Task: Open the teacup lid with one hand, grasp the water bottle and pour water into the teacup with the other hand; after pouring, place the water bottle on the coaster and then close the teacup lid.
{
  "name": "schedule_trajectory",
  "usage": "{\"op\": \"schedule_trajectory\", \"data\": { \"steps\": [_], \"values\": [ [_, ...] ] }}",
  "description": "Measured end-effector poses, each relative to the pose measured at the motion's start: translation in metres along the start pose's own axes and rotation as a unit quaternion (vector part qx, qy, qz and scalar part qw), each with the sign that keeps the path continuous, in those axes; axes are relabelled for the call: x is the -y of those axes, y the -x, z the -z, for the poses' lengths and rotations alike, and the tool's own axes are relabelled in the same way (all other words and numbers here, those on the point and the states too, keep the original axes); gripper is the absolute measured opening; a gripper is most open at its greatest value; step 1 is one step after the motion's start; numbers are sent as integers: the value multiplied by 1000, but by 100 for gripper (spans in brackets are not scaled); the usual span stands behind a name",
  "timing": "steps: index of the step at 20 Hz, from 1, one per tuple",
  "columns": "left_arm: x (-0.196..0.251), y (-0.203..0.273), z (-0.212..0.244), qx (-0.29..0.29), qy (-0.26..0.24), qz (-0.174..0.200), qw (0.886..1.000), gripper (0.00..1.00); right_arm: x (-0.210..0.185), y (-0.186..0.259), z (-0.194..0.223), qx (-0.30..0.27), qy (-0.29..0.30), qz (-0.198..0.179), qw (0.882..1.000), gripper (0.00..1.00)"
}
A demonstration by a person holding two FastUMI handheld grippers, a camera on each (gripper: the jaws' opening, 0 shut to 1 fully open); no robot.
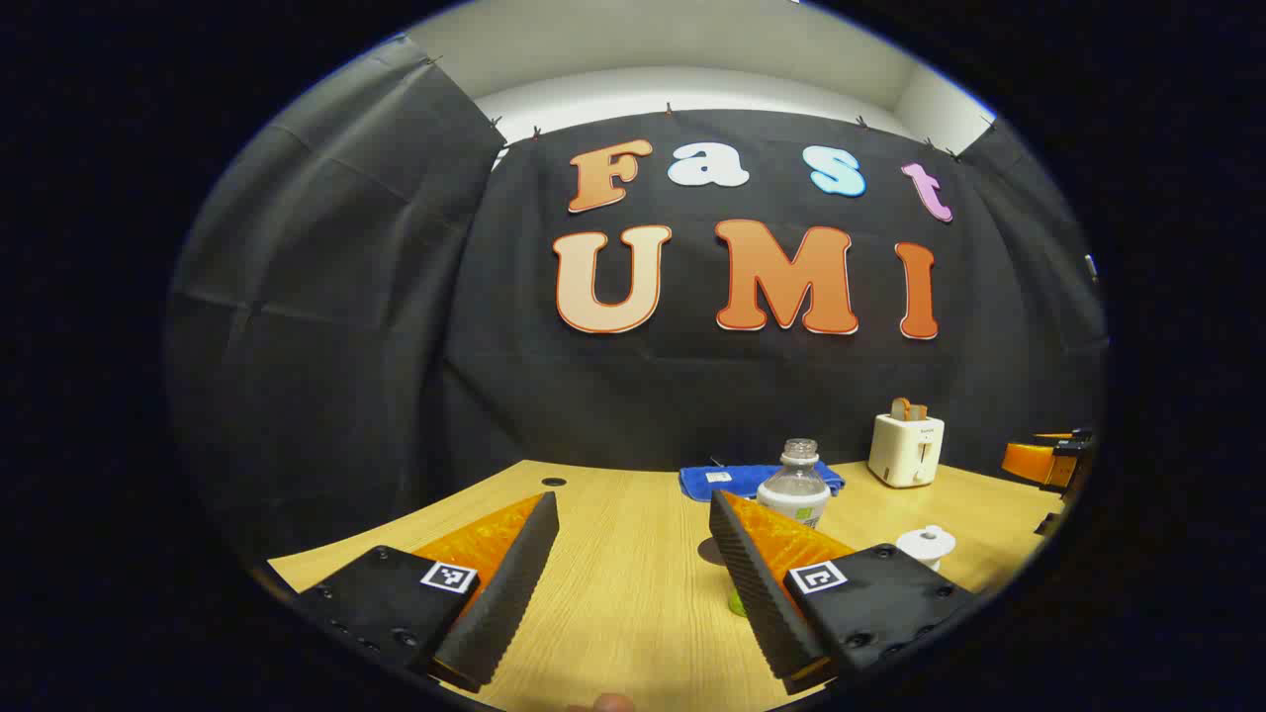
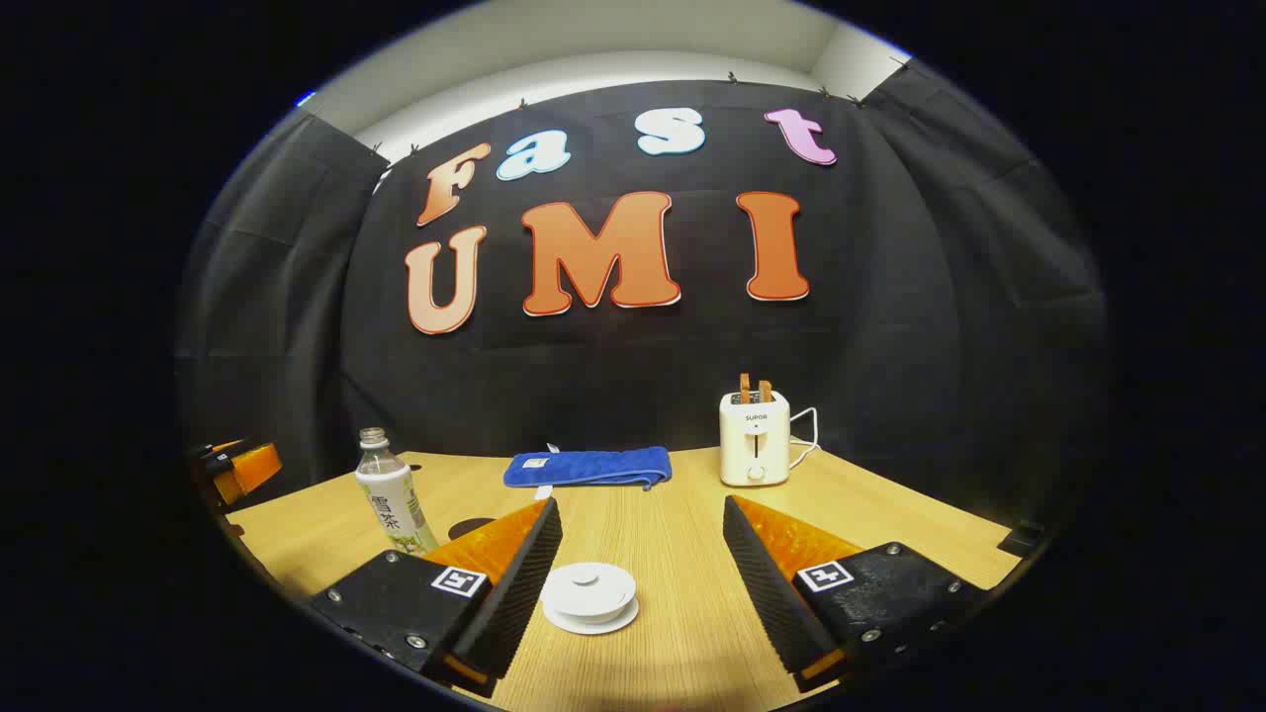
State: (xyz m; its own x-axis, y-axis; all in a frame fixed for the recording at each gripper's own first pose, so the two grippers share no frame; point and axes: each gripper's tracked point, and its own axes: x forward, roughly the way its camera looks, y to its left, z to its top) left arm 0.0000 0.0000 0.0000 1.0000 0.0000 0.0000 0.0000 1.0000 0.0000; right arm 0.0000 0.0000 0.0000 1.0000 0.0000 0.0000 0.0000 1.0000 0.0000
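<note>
A clear water bottle point(image 1: 794, 483) with a white and green label stands on the wooden table point(image 1: 633, 593), partly behind my left gripper's right finger. A small dark round coaster point(image 1: 711, 550) lies just left of it. My left gripper point(image 1: 633, 499) is open, short of the bottle, with nothing between its fingers. The white teacup point(image 2: 588, 593) with its lid on sits low between the fingers of my open right gripper point(image 2: 641, 506), nearer the left finger and untouched. The right gripper view also has the bottle point(image 2: 392, 494) and coaster point(image 2: 472, 527) at left. The teacup point(image 1: 927, 544) sits right of the left gripper.
A folded blue cloth point(image 2: 588, 467) lies at the back of the table. A white toaster point(image 2: 755, 438) with toast in its slots stands to its right, its cord trailing behind. The black cloth wall closes the table's far side.
</note>
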Motion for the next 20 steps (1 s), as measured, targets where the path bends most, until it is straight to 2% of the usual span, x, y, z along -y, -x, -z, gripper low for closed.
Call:
{"op": "schedule_trajectory", "data": {
  "steps": [1,2,6,11,14,20],
  "values": [
    [8,0,5,-6,18,12,1000,99,4,-1,1,1,6,4,1000,98],
    [4,-6,11,-18,16,7,1000,99,8,-3,3,-1,8,14,1000,98],
    [6,-15,-1,-5,12,4,1000,99,-6,-10,7,-10,18,-1,1000,98],
    [-3,-18,25,-30,25,4,999,99,-11,-17,20,-26,34,-2,999,99],
    [-14,-19,28,-38,17,-6,999,99,-11,-16,21,-28,23,2,999,98],
    [-11,-21,37,-47,8,1,999,99,-16,-20,31,-39,28,1,999,98]
  ]
}}
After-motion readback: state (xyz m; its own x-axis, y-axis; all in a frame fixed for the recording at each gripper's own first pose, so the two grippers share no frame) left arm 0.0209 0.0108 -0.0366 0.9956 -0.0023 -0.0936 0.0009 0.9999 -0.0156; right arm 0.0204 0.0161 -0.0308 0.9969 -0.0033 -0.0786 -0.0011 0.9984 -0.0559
